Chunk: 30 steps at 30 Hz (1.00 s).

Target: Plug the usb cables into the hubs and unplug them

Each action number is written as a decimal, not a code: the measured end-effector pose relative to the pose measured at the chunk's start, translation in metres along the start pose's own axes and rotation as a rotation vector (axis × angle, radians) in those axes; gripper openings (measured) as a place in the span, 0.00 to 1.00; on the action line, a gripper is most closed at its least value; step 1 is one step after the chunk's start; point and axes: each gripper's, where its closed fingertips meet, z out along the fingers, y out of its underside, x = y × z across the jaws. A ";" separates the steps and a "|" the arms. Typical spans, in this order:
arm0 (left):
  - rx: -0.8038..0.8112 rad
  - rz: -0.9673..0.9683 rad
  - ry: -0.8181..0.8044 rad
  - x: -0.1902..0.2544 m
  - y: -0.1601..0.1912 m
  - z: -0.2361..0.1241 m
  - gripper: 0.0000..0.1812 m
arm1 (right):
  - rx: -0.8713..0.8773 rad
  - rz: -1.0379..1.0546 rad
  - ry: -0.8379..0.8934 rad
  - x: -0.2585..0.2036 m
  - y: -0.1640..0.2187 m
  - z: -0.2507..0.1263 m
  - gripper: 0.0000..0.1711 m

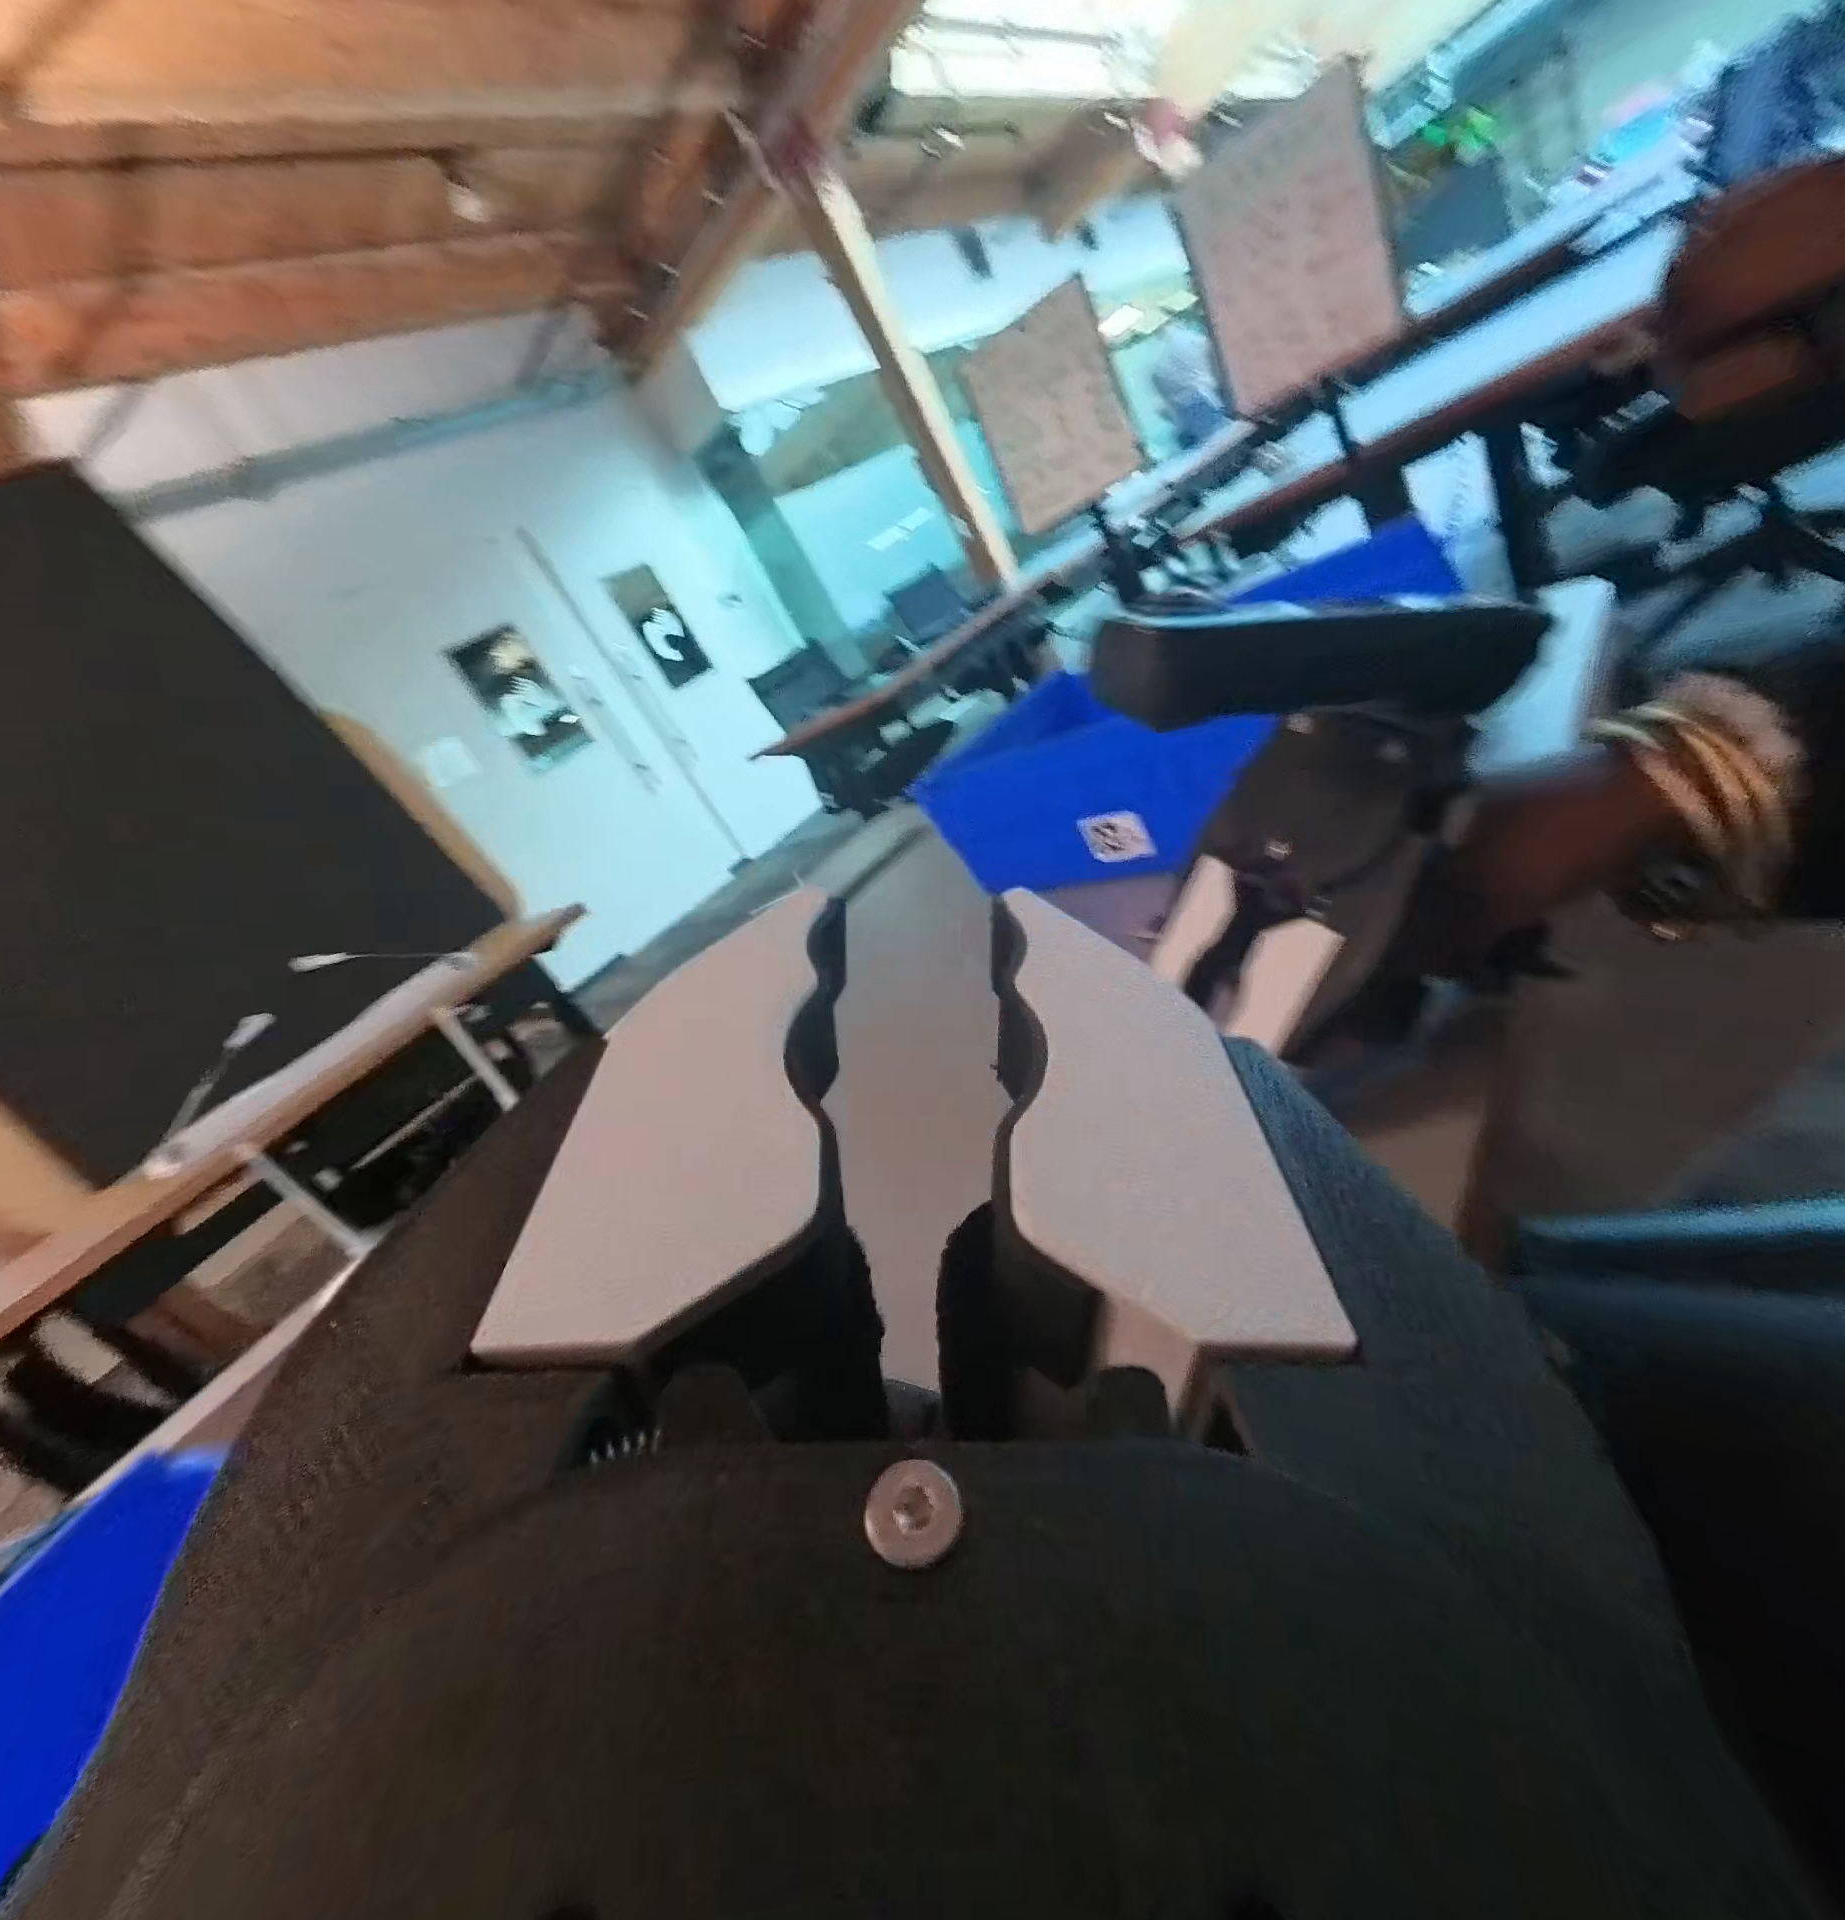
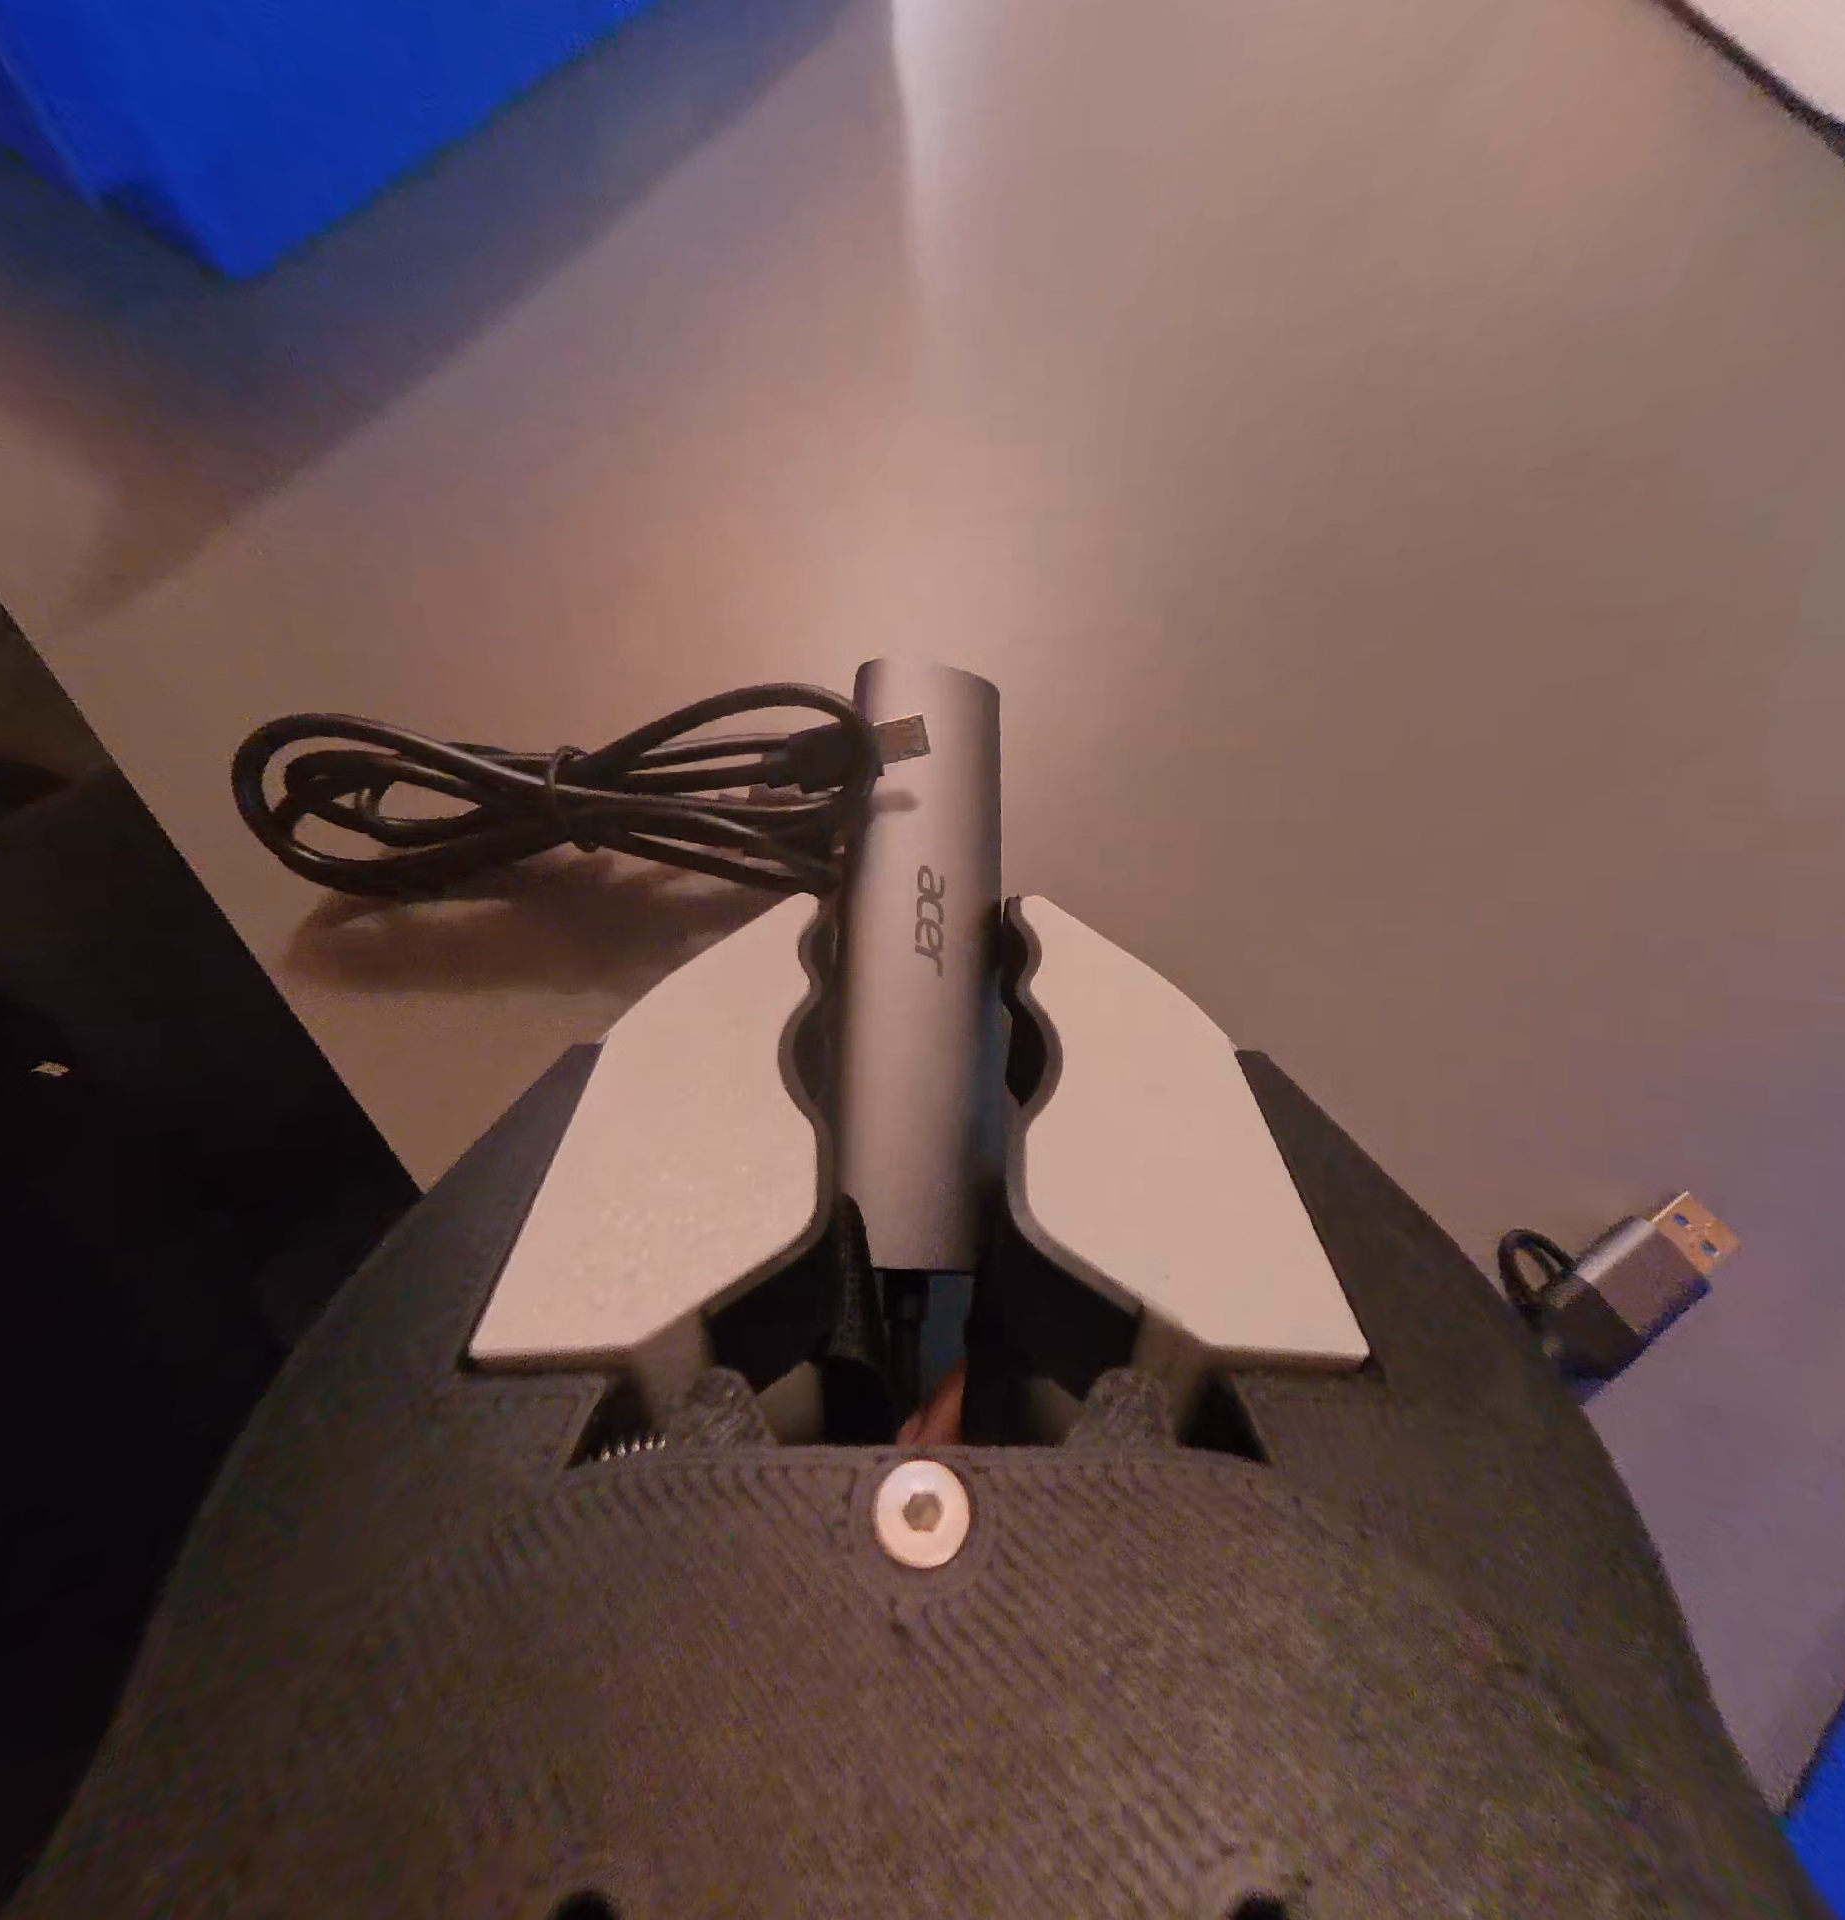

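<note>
One grey hub [image 2: 913, 966] was clamped at frame centre between the right gripper's [image 2: 913, 925] two fingers. One coiled black cable [image 2: 544, 800] was seen left of it, one USB plug [image 2: 1645, 1262] at lower right. The left gripper [image 1: 913, 925] was held slightly parted, empty, near one blue bin [image 1: 1084, 790].

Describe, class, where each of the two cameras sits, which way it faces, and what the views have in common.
Left wrist view: sits on the left tongs, raised and tilted, facing across the room; tongs empty; a person's hand at right.
Right wrist view: sits on the right tongs, facing down at the table; they clamp a grey hub beside a coiled black cable.
Shared: possibly the blue bin.
</note>
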 end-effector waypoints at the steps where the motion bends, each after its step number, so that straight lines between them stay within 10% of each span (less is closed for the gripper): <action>1: -0.018 0.010 0.055 0.014 0.003 0.003 0.15 | -0.003 0.009 -0.008 -0.001 0.001 0.001 0.17; 7: -0.074 -0.052 0.249 0.050 0.012 0.007 0.17 | 0.157 0.105 -0.049 0.000 -0.024 -0.012 0.36; 15: -0.568 -0.494 0.213 -0.073 0.051 -0.049 0.25 | 0.844 0.288 -0.099 0.020 -0.097 -0.095 0.42; 22: -1.163 -0.599 0.249 -0.086 0.165 -0.129 0.22 | 0.820 0.297 -0.174 0.009 -0.099 -0.088 0.39; 30: -1.376 -0.455 0.281 -0.074 0.201 -0.144 0.15 | 0.806 0.240 -0.171 0.002 -0.098 -0.086 0.37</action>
